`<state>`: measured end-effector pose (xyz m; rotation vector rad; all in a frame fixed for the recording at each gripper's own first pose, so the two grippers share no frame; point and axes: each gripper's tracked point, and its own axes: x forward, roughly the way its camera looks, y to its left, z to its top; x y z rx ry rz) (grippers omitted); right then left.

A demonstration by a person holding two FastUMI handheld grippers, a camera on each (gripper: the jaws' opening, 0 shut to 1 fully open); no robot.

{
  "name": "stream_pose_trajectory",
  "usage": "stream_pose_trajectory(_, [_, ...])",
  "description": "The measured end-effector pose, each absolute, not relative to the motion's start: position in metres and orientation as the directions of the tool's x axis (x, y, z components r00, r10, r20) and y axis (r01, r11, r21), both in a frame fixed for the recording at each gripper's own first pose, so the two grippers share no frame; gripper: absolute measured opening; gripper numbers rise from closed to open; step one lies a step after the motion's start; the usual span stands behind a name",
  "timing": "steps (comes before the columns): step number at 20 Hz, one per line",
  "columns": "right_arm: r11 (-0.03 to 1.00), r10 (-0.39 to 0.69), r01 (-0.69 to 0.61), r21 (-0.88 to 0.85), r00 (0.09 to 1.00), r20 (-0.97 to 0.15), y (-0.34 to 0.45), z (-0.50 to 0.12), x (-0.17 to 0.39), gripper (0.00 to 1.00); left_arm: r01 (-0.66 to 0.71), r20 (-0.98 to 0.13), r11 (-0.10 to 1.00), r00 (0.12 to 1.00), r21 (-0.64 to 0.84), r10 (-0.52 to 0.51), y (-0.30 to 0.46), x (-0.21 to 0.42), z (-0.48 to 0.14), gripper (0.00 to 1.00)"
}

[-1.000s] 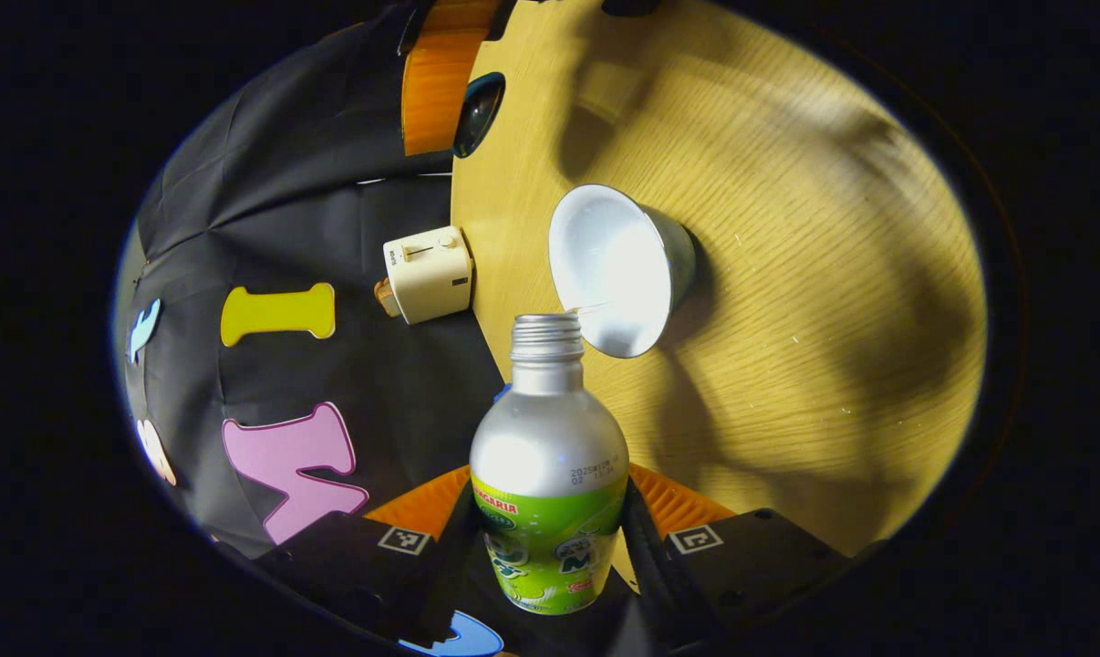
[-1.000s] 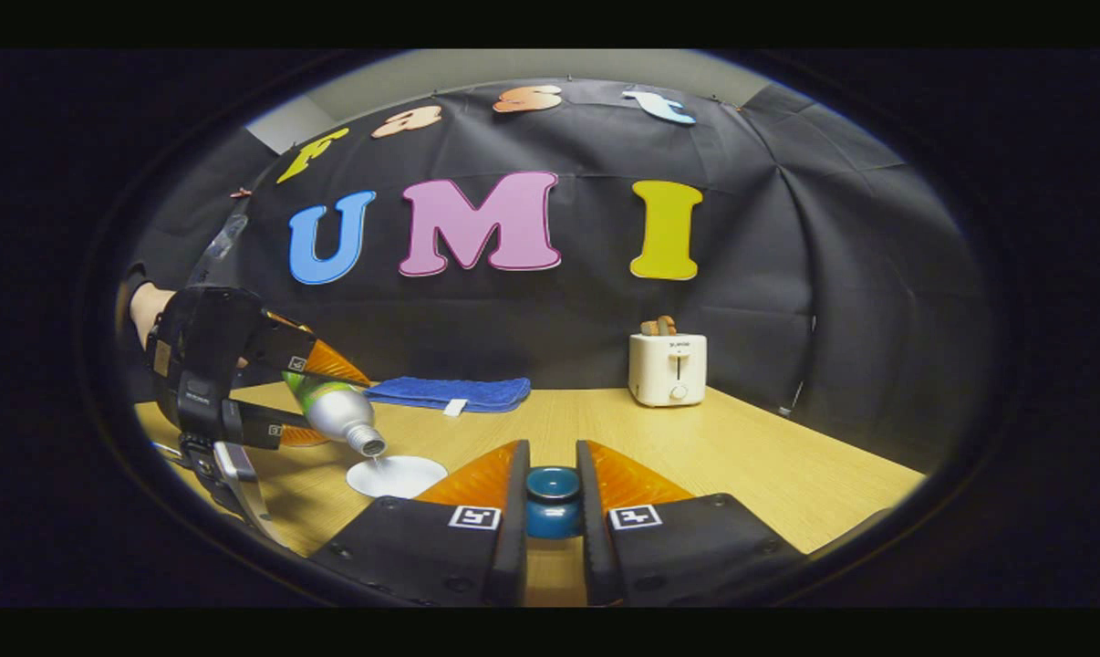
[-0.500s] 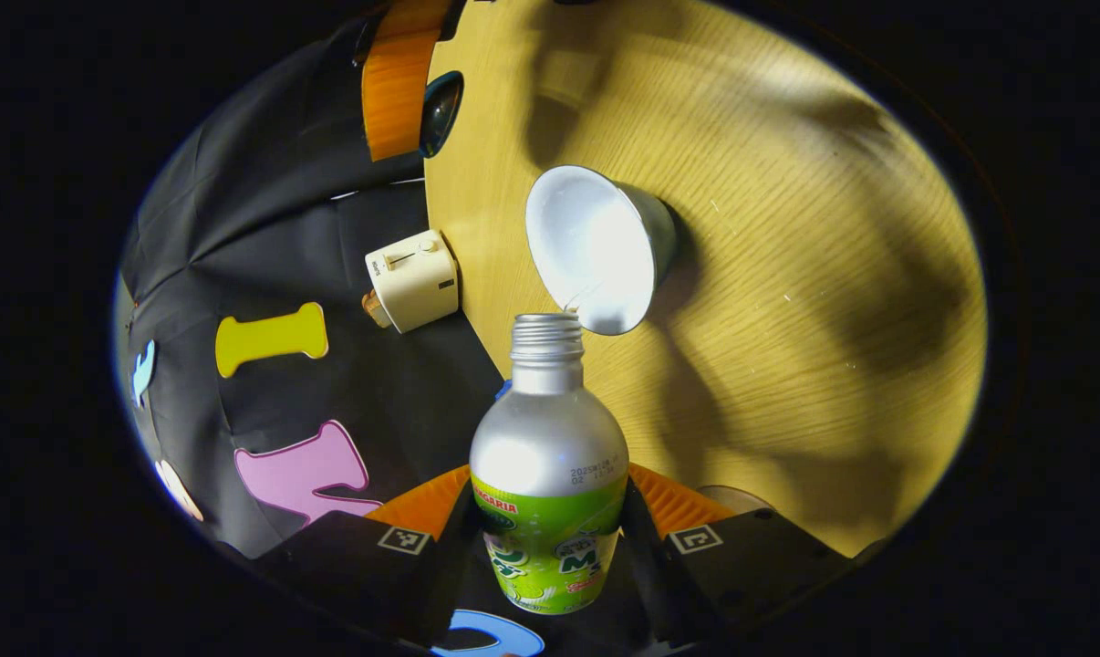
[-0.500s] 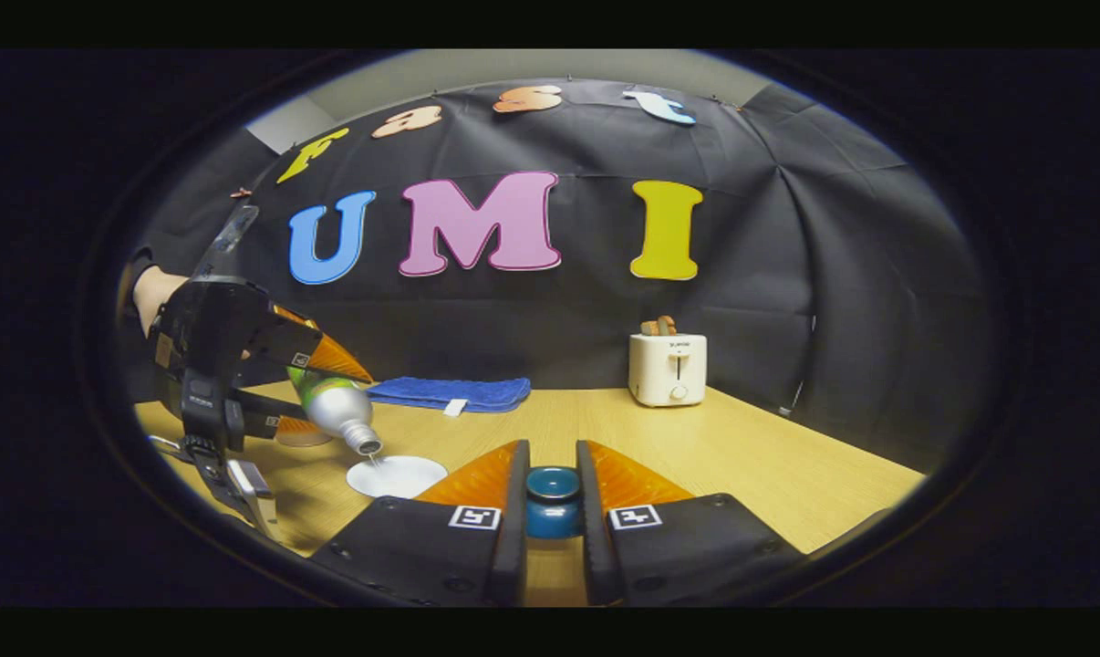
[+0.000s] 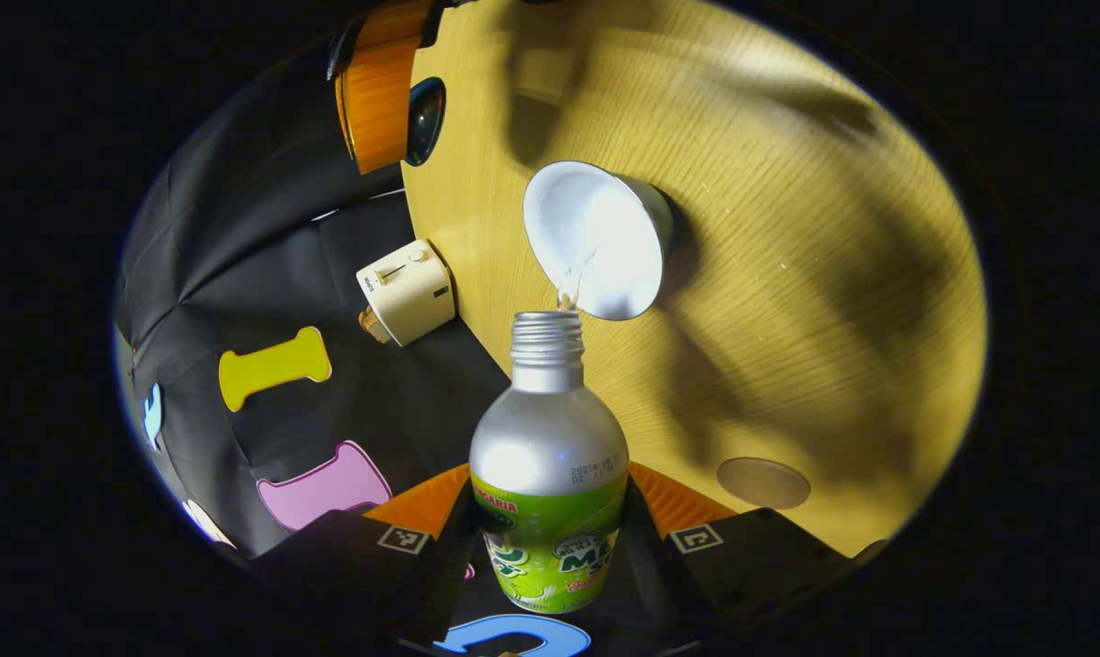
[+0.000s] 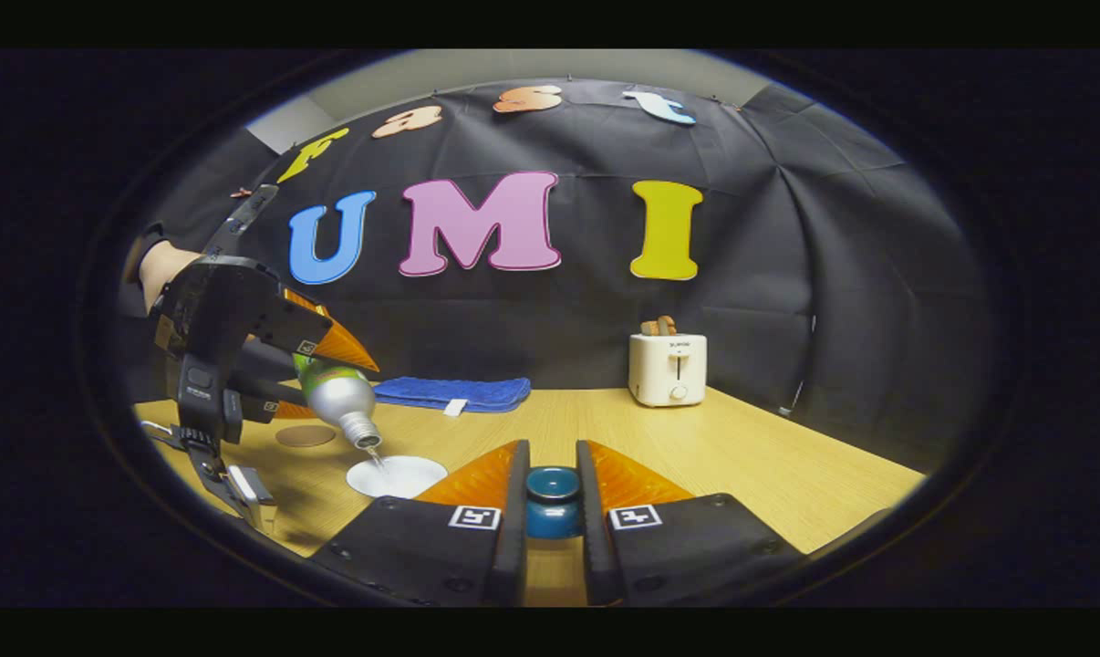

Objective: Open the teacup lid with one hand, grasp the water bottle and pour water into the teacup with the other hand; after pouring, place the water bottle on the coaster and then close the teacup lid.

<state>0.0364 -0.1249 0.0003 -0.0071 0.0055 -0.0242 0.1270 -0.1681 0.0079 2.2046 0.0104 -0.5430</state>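
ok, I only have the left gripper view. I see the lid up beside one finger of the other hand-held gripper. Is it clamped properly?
Observer: Yes. In the right gripper view the right hand-held gripper has a finger pressed on each side of the teacup lid.
Operator: Anything at the back of the table I can't see?
Observer: A folded blue towel lies along the far edge of the table, left of the toaster.
Operator: How is the bottle tipped?
Observer: The water bottle slants neck-down, its mouth just above the teacup, with a thin stream between them.
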Motion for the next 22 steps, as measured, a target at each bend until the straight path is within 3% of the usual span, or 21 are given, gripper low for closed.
stream_pose_trajectory(2, [1.0,-0.024,0.024,-0.007,1.0,-0.005,-0.125,0.0,0.036,0.24,0.179,-0.385,-0.664,0.906,0.726,-0.176,-0.17,0.126,0.01,0.81])
stream_pose_trajectory(3, [1.0,-0.023,0.023,-0.007,1.0,-0.005,-0.125,0.0,0.036,0.29,0.176,-0.385,-0.672,0.906,0.719,-0.175,-0.17,0.126,0.01,0.81])
stream_pose_trajectory(9, [1.0,-0.013,0.013,-0.008,1.0,-0.006,-0.124,0.0,0.036,0.29,0.154,-0.377,-0.713,0.911,0.684,-0.165,-0.173,0.126,0.017,0.8])
stream_pose_trajectory(10, [1.0,-0.013,0.013,-0.008,1.0,-0.006,-0.124,0.0,0.036,0.24,0.149,-0.375,-0.719,0.913,0.679,-0.164,-0.174,0.126,0.018,0.8])
stream_pose_trajectory(11, [1.0,-0.013,0.013,-0.008,1.0,-0.006,-0.124,0.001,0.036,0.29,0.141,-0.368,-0.725,0.915,0.674,-0.164,-0.174,0.126,0.019,0.81])
stream_pose_trajectory(14, [1.0,-0.013,0.013,-0.008,1.0,-0.006,-0.124,0.0,0.036,0.29,0.12,-0.361,-0.746,0.917,0.656,-0.17,-0.177,0.124,0.022,0.81])
stream_pose_trajectory(15, [1.0,-0.013,0.013,-0.008,1.0,-0.006,-0.124,0.0,0.036,0.24,0.117,-0.359,-0.749,0.918,0.652,-0.169,-0.177,0.123,0.022,0.81])
stream_pose_trajectory(18, [1.0,-0.013,0.013,-0.008,1.0,-0.006,-0.124,0.0,0.036,0.24,0.106,-0.351,-0.759,0.921,0.643,-0.17,-0.178,0.123,0.026,0.81])
stream_pose_trajectory(19, [1.0,-0.013,0.013,-0.008,1.0,-0.006,-0.124,0.0,0.036,0.29,0.104,-0.35,-0.76,0.922,0.641,-0.168,-0.178,0.123,0.026,0.81])
stream_pose_trajectory(20, [1.0,-0.013,0.013,-0.008,1.0,-0.006,-0.124,0.0,0.036,0.24,0.103,-0.348,-0.76,0.922,0.641,-0.169,-0.178,0.123,0.028,0.81])
stream_pose_trajectory(22, [1.0,-0.013,0.013,-0.008,1.0,-0.006,-0.124,0.0,0.036,0.25,0.101,-0.344,-0.762,0.924,0.639,-0.167,-0.178,0.122,0.029,0.81])
